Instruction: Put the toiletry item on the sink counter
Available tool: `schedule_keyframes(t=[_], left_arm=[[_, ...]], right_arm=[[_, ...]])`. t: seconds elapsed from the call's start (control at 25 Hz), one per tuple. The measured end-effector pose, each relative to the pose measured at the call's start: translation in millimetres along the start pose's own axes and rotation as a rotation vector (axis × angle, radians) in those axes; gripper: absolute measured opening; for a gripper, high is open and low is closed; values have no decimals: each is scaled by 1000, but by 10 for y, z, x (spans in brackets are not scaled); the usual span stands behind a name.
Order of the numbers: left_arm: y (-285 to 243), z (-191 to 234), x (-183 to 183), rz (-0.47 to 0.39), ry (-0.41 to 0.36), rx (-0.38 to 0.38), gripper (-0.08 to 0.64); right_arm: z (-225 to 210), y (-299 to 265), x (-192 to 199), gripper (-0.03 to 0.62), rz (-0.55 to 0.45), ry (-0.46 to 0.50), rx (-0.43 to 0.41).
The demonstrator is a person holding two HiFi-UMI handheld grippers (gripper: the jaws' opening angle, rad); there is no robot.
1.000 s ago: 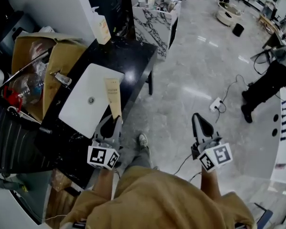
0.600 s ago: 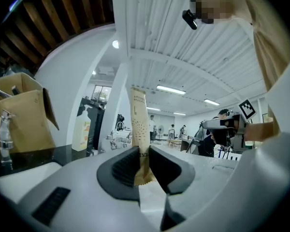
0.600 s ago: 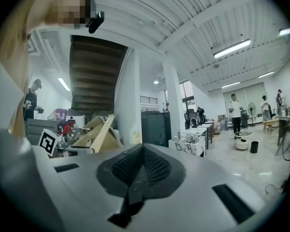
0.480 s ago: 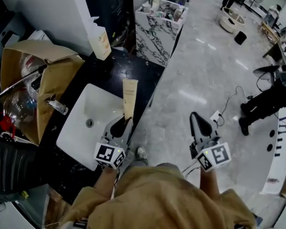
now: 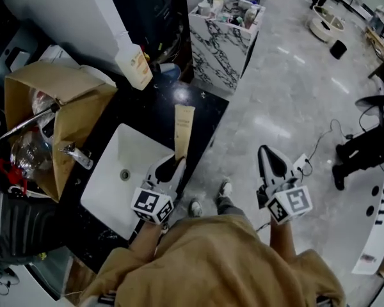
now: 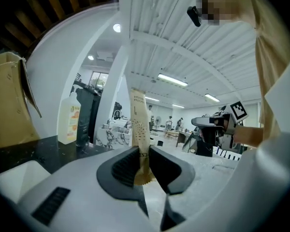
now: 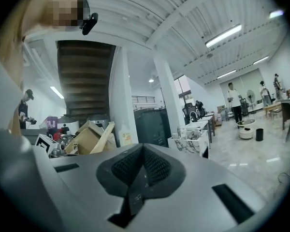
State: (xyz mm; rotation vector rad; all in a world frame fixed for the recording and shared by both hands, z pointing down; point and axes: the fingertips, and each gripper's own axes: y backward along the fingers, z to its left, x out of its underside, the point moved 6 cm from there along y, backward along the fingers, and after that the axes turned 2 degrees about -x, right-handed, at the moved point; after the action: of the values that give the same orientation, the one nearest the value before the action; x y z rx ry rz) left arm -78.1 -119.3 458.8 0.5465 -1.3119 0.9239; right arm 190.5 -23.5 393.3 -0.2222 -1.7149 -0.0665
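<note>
A tan paper-wrapped toothbrush pack (image 5: 182,130) (image 6: 139,129) stands upright out of my left gripper (image 5: 172,166) (image 6: 139,161), whose jaws are shut on its lower end. In the head view it hangs over the right rim of the white sink basin (image 5: 109,190), above the black counter (image 5: 198,110). My right gripper (image 5: 273,162) (image 7: 141,167) is off to the right over the grey floor, shut with nothing in it.
An open cardboard box (image 5: 67,110) with a glass jar and clutter sits on the counter's left. A faucet (image 5: 75,155) is beside the basin. A pale bottle (image 5: 136,66) stands at the counter's far end. A marble-patterned cabinet (image 5: 225,31) stands beyond.
The left gripper with the pack has shifted right and forward along the sink's edge, and the view has moved closer to the counter. The right gripper has hardly moved.
</note>
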Motion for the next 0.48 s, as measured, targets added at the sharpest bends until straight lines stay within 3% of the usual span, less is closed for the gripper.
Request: schedule_keyframes(t=[0.24, 0.48], left_arm=[[-335, 27, -167, -18, -16, -111, 64], [-575, 92, -238, -44, -3, -227, 64]], right_arm=[[-419, -684, -276, 3, -39, 24, -163], [-652, -1135, -304, 3, -11, 19, -282]])
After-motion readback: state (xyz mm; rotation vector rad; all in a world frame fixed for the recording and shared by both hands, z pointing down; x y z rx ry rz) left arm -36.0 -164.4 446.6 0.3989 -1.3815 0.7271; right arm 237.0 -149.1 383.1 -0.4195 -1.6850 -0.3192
